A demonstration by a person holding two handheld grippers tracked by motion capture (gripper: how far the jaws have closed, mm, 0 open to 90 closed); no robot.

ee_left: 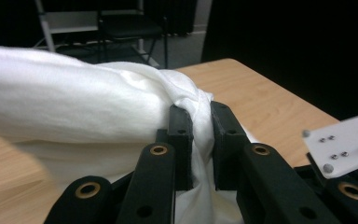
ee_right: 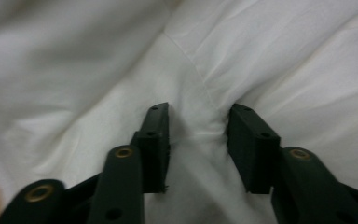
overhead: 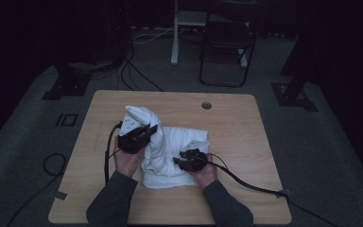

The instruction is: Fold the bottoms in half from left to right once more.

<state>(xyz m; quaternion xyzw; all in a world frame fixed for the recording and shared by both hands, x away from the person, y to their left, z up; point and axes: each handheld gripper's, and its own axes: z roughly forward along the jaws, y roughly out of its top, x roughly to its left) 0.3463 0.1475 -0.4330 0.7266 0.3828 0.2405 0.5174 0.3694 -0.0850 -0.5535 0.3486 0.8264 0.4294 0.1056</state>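
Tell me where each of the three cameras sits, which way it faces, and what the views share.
High view: above the person's side, looking forward and down on the table; forearms, left gripper and right gripper show.
Left gripper view: rides on the left gripper, looking along its jaws, clamped on the white cloth.
Right gripper view: rides on the right gripper, looking down on cloth, jaws apart.
Shared: the white cloth in all three.

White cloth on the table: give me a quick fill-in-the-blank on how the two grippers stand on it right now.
1. The left gripper has its fingers closed on a fold of the ____ cloth.
2. The right gripper has its fingers apart, pushed into the ____.
3. The cloth lies on a ____ table.

Missing words: white; cloth; wooden
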